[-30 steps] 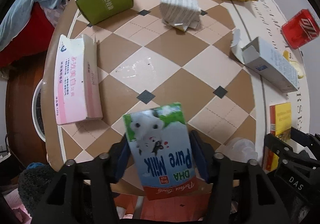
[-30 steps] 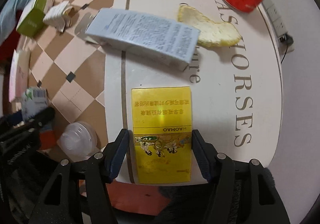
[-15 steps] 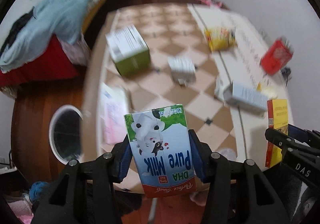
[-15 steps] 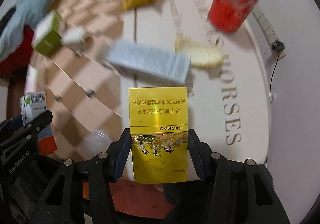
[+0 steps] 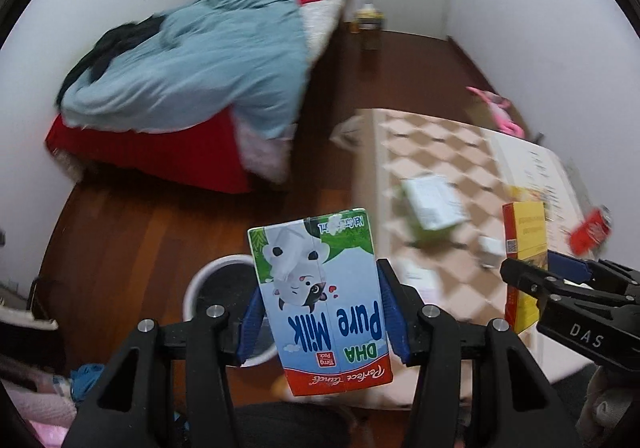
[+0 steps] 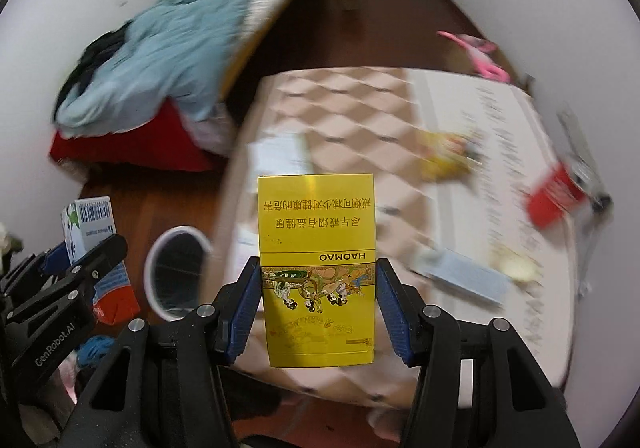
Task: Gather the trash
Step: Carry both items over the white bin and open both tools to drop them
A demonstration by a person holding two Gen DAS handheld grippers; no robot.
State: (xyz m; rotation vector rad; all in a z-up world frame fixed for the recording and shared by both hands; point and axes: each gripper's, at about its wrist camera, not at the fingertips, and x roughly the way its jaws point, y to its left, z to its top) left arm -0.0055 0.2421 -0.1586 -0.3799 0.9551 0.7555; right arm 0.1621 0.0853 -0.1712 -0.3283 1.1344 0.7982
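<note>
My left gripper is shut on a blue and green milk carton, held in the air above the floor. A white round trash bin stands on the wooden floor just behind and left of the carton; it also shows in the right wrist view. My right gripper is shut on a yellow cigarette box, held above the table's near edge. The yellow box and right gripper show at the right of the left wrist view. The milk carton shows at the left of the right wrist view.
The checkered table holds a red can, a yellow snack bag, a grey-blue box, a green box and other litter. A bed with a blue blanket stands behind the bin.
Both grippers have lifted their boxes off the table and pulled back and up. The views swung left, bringing the bin, floor and bed into sight.
</note>
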